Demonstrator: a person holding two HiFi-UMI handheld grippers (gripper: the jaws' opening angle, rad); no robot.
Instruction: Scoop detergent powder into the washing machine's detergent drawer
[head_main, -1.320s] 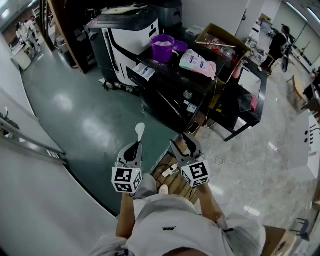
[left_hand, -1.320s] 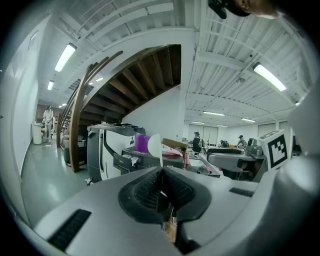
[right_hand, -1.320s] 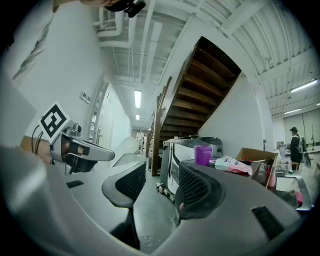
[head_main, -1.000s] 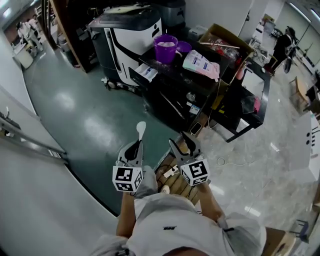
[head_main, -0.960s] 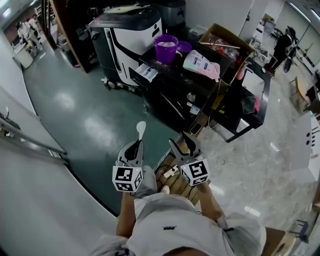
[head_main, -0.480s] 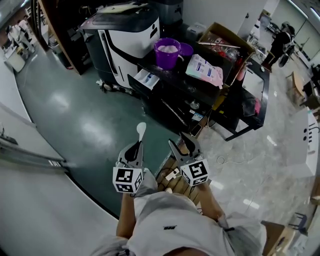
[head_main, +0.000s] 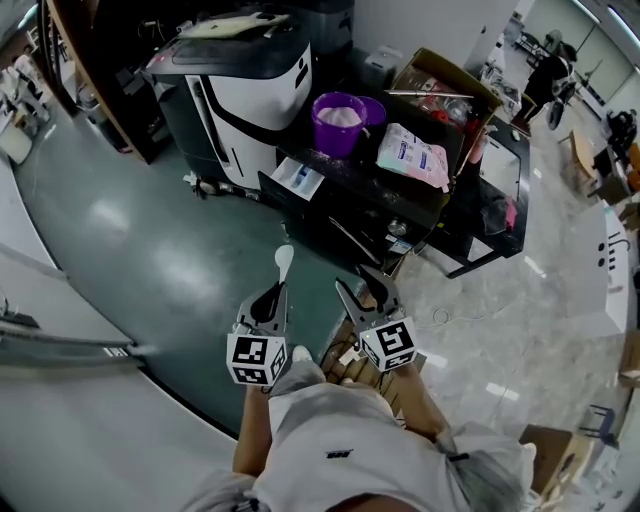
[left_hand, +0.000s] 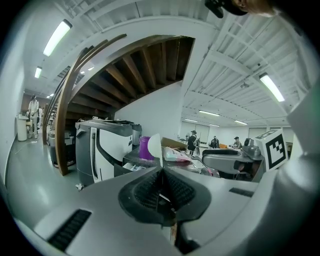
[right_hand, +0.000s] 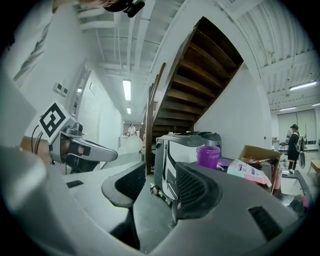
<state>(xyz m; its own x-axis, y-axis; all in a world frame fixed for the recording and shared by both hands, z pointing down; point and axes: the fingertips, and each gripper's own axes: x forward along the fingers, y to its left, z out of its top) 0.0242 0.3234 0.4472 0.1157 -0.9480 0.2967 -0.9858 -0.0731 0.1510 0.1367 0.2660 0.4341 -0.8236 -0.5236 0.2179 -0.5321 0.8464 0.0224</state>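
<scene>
My left gripper (head_main: 272, 293) is shut on the handle of a white spoon (head_main: 283, 260), whose bowl sticks out past the jaws (left_hand: 154, 146). My right gripper (head_main: 361, 293) stands open and empty beside it, jaws apart (right_hand: 155, 187). Both hang over the green floor, well short of the washing machine (head_main: 240, 80). Its white detergent drawer (head_main: 297, 177) is pulled out. A purple tub of white powder (head_main: 338, 122) stands on the black table (head_main: 350, 200), seen also in both gripper views (left_hand: 144, 148) (right_hand: 208, 156).
A pink and white detergent bag (head_main: 413, 154) lies on the table right of the purple tub. A cardboard box (head_main: 440, 92) sits behind it. A dark wooden staircase (right_hand: 200, 75) rises behind the machine. People stand far off at the right (head_main: 545, 70).
The view has shifted forward: the washing machine and table sit slightly lower and closer in the head view. Both grippers keep the same pose, spoon still held.
</scene>
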